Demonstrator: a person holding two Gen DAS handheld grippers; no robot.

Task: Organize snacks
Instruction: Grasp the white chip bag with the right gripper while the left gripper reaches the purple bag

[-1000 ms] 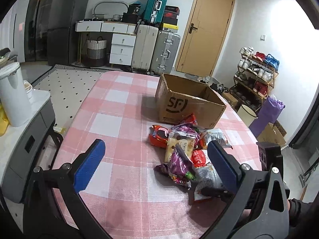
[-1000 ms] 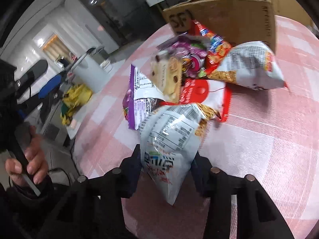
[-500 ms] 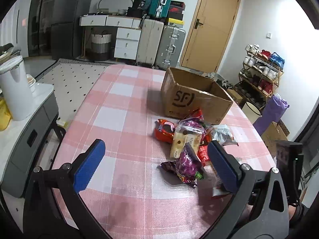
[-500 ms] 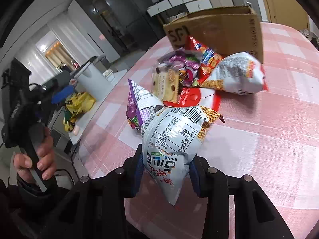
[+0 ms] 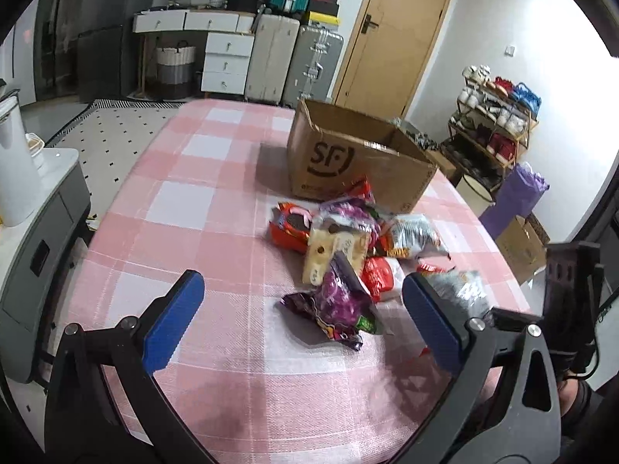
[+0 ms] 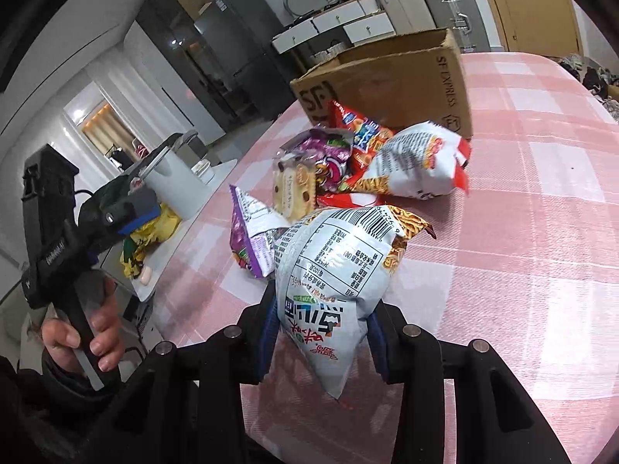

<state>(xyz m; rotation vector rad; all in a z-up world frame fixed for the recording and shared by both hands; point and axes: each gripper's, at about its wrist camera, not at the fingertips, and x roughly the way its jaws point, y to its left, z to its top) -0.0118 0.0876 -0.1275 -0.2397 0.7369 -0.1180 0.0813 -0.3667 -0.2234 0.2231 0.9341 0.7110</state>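
Note:
A pile of snack bags (image 5: 348,247) lies on the pink checked table (image 5: 185,201) in front of an open cardboard SF box (image 5: 348,158). My right gripper (image 6: 323,332) is shut on a white and grey snack bag (image 6: 336,270) and holds it above the table, near the pile (image 6: 348,166). That bag also shows at the right of the left wrist view (image 5: 460,290). My left gripper (image 5: 298,317) is open and empty, held above the table's near part, short of a purple bag (image 5: 340,305). The box also shows in the right wrist view (image 6: 398,85).
A grey side cabinet (image 5: 35,232) with a white kettle (image 5: 11,170) stands left of the table. Suitcases (image 5: 294,62), drawers and a door are at the back. A shoe rack (image 5: 495,123) and a purple bag (image 5: 518,197) stand to the right.
My right gripper has lifted the white snack bag up off the pile and drawn it back. My left gripper has pulled back and risen a little, still open.

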